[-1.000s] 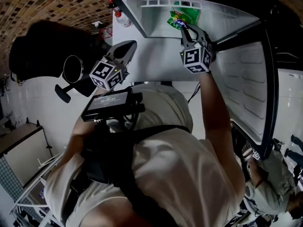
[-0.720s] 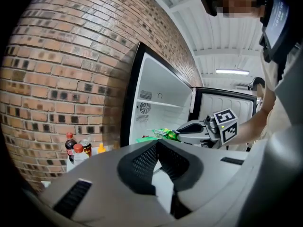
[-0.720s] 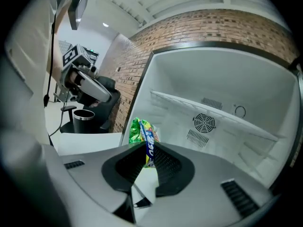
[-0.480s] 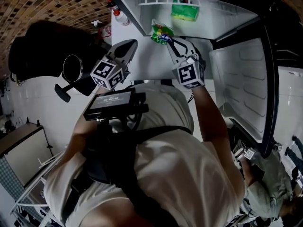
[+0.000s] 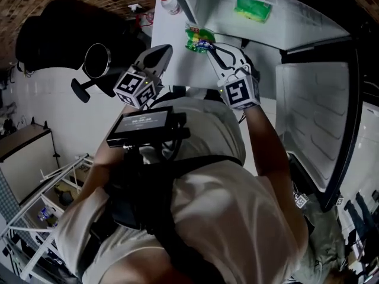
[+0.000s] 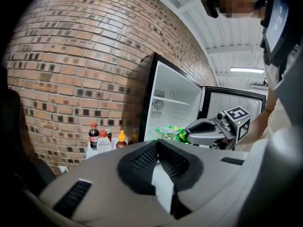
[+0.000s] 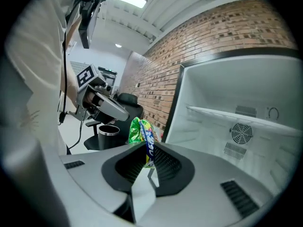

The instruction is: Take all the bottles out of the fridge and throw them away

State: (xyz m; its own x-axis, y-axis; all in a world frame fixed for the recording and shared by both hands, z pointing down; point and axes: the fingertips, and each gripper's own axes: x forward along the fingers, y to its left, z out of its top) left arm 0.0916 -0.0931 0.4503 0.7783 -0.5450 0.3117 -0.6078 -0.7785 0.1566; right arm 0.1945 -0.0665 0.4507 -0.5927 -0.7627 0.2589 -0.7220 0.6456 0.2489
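My right gripper [image 5: 208, 46] is shut on a green snack bag [image 5: 199, 40] and holds it in the air just outside the open fridge [image 5: 308, 31]. In the right gripper view the green snack bag [image 7: 141, 132] stands up between the pads of my right gripper [image 7: 148, 168]. My left gripper [image 5: 156, 58] is held up to the left of the bag, shut and empty. Three bottles [image 6: 103, 139] stand on a small white stand beside the fridge; one bottle [image 5: 170, 3] shows in the head view. A second green bag [image 5: 253, 8] lies inside the fridge.
A black round bin [image 5: 98, 60] stands left of the fridge next to a black chair [image 5: 59, 34]. The fridge door [image 5: 323, 117] hangs open at the right. The brick wall [image 6: 80, 65] is behind the bottles. A white rack [image 5: 41, 206] is at lower left.
My right gripper has drawn the green snack bag out of the fridge and to the left, toward my left gripper. The left gripper has stayed where it was.
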